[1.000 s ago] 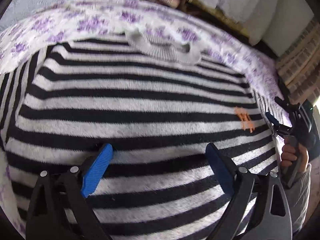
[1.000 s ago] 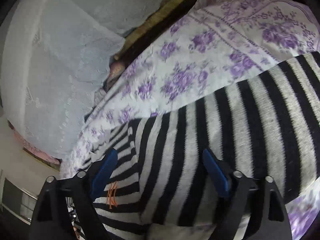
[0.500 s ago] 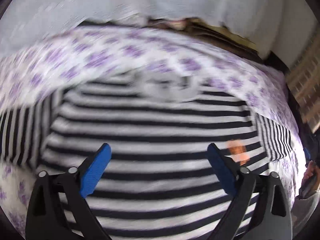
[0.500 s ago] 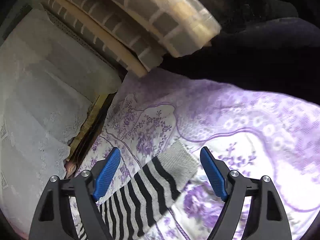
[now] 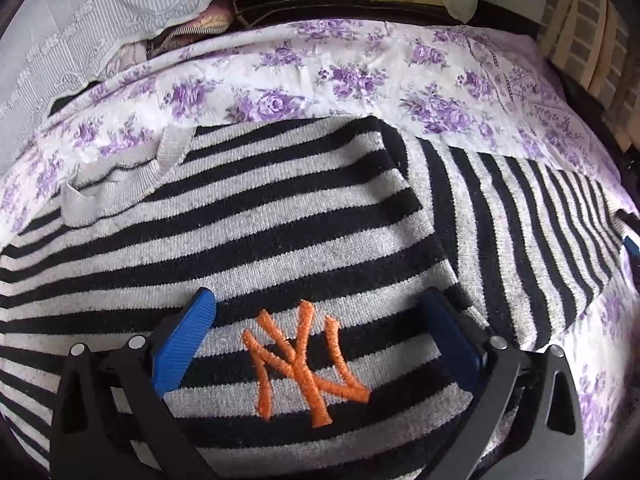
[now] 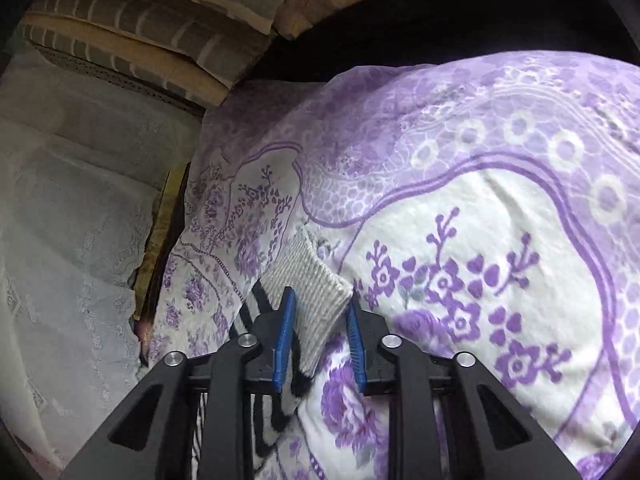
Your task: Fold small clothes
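A black-and-grey striped sweater (image 5: 280, 200) lies flat on the bed, chest up, with an orange NY logo (image 5: 300, 356) and a grey collar (image 5: 112, 192) at the left. My left gripper (image 5: 316, 296) hovers over the logo, its jaws still opening, gripping nothing. One striped sleeve (image 5: 540, 220) stretches out to the right. In the right wrist view its grey ribbed cuff (image 6: 308, 276) lies between the blue pads of my right gripper (image 6: 320, 304). The jaws are closing around the cuff and reach its edges, but the cloth is not bunched.
A purple floral sheet (image 5: 360, 72) covers the bed (image 6: 480, 240). White lace cloth (image 5: 80, 20) is draped along the far side. Striped cushions (image 6: 140, 40) are stacked beyond the sleeve end. A dark gap runs behind the bed.
The left gripper slid right across the sweater, from mid-chest to over the orange logo. The right gripper swung off the body to the sleeve end, and its jaws narrowed around the cuff.
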